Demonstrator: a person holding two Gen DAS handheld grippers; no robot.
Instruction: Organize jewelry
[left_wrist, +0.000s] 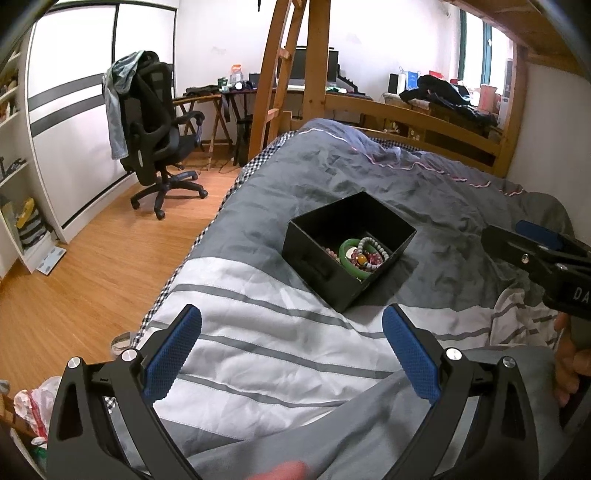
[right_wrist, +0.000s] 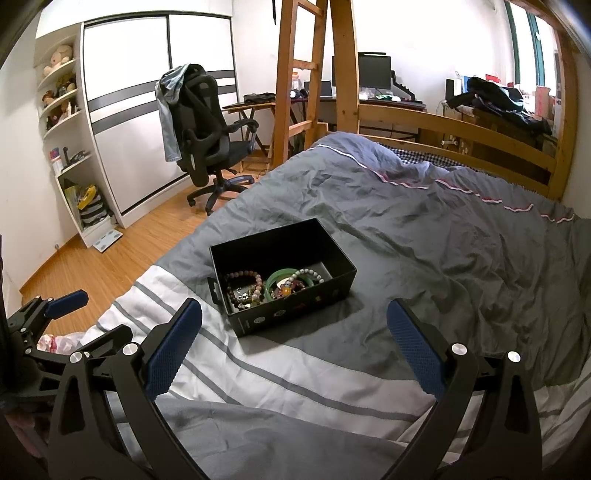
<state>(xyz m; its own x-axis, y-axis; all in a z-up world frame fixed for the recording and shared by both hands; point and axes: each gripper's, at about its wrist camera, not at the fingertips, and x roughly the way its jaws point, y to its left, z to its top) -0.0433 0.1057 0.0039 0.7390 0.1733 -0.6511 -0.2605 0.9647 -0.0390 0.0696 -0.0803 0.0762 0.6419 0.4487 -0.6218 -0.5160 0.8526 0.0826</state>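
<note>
An open black box (left_wrist: 325, 273) (right_wrist: 295, 314) sits on the grey and white duvet. Inside lie a green bangle (left_wrist: 351, 258) (right_wrist: 282, 277) and several bead bracelets (left_wrist: 369, 254) (right_wrist: 245, 286). My left gripper (left_wrist: 291, 350) is open and empty, held above the duvet short of the box. My right gripper (right_wrist: 295, 343) is open and empty, just short of the box's near side. The right gripper also shows in the left wrist view (left_wrist: 532, 251) to the right of the box. The left gripper shows in the right wrist view (right_wrist: 55, 314) at the far left.
The duvet (right_wrist: 443, 240) covers a wooden bunk bed with a ladder (right_wrist: 314, 74). A black office chair (right_wrist: 207, 125) stands on the wood floor at the left. White shelves (right_wrist: 62, 110) and a desk with a monitor (right_wrist: 373, 70) are behind.
</note>
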